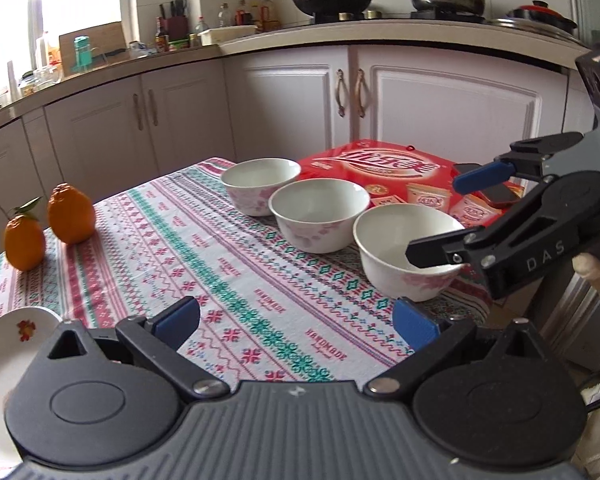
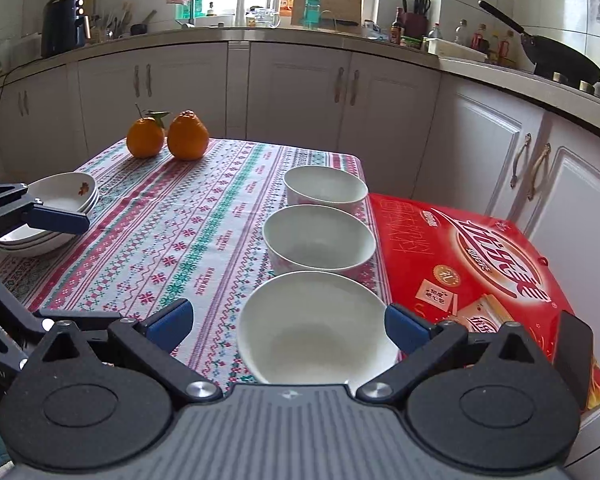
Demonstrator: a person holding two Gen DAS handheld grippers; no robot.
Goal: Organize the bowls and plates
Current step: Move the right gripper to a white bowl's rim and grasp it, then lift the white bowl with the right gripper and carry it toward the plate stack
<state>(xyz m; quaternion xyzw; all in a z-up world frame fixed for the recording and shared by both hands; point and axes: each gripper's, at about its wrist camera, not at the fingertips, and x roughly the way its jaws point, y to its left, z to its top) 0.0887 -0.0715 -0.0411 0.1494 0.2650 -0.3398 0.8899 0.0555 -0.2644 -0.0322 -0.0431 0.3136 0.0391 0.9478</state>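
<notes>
Your right gripper (image 2: 288, 326) hangs released over the nearest empty bowl (image 2: 316, 330) of three in a row; your left gripper (image 1: 296, 320), released too, sits beside stacked plates (image 2: 48, 216).

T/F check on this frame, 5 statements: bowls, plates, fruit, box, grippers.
1. Three white bowls stand in a row on the tablecloth. True: near bowl, middle bowl, far bowl.
2. The bowls are already nested in one stack. False: each stands alone, side by side.
3. The plates are stacked at the table's left edge. True.
4. Three oranges sit on the table. False: two oranges, at the far end.
5. The right gripper is shut on the near bowl. False: its jaws stand open on either side of it, pads not pressing. The left gripper is open and empty as well.
</notes>
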